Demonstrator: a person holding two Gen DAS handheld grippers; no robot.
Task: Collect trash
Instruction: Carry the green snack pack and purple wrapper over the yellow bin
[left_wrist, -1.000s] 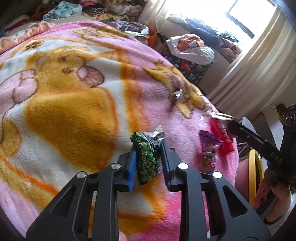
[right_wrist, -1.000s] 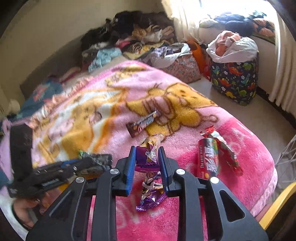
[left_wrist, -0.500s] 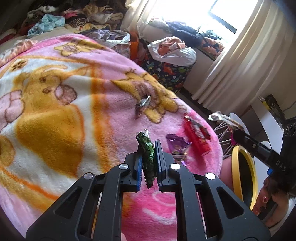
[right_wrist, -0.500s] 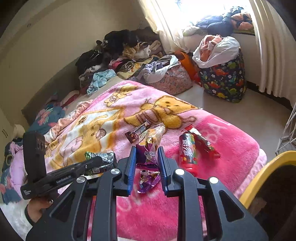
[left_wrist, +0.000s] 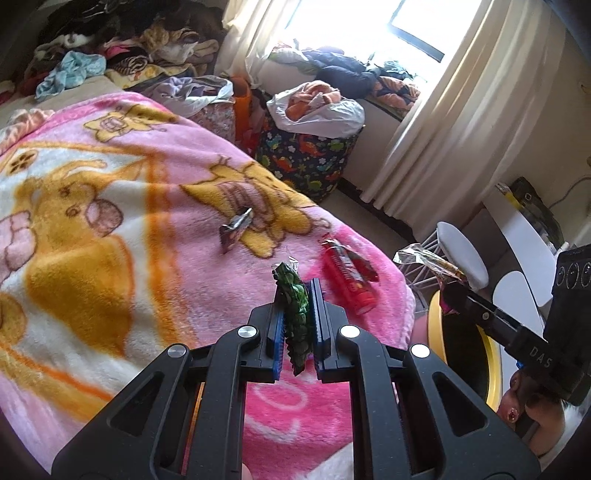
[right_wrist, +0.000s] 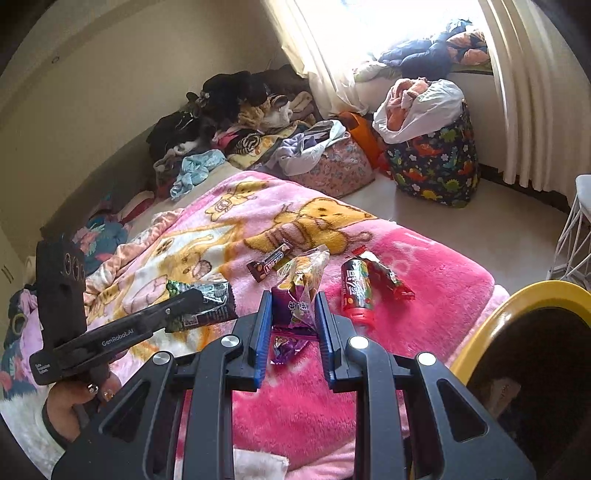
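My left gripper (left_wrist: 297, 291) is shut on a green snack wrapper (left_wrist: 295, 306), held on edge above the pink blanket (left_wrist: 110, 221). In the right wrist view the same left gripper (right_wrist: 199, 299) shows at the left with the green wrapper (right_wrist: 210, 295). My right gripper (right_wrist: 293, 299) is shut on a purple and clear wrapper (right_wrist: 301, 280), also lifted off the blanket. A second purple wrapper (right_wrist: 286, 347) lies below it. A red wrapper (right_wrist: 356, 291) and a brown candy bar wrapper (right_wrist: 271, 260) lie on the blanket.
A yellow-rimmed bin (right_wrist: 517, 295) stands beside the bed's near corner at the right. Piled clothes (right_wrist: 240, 110), a dinosaur-print laundry bag (right_wrist: 436, 162) and curtains (right_wrist: 524, 92) lie beyond the bed. A white wire stool (left_wrist: 458, 251) stands near the bin.
Both grippers have lifted their wrappers off the blanket and drawn back toward the bin. The left jaws have squeezed tighter on the green wrapper.
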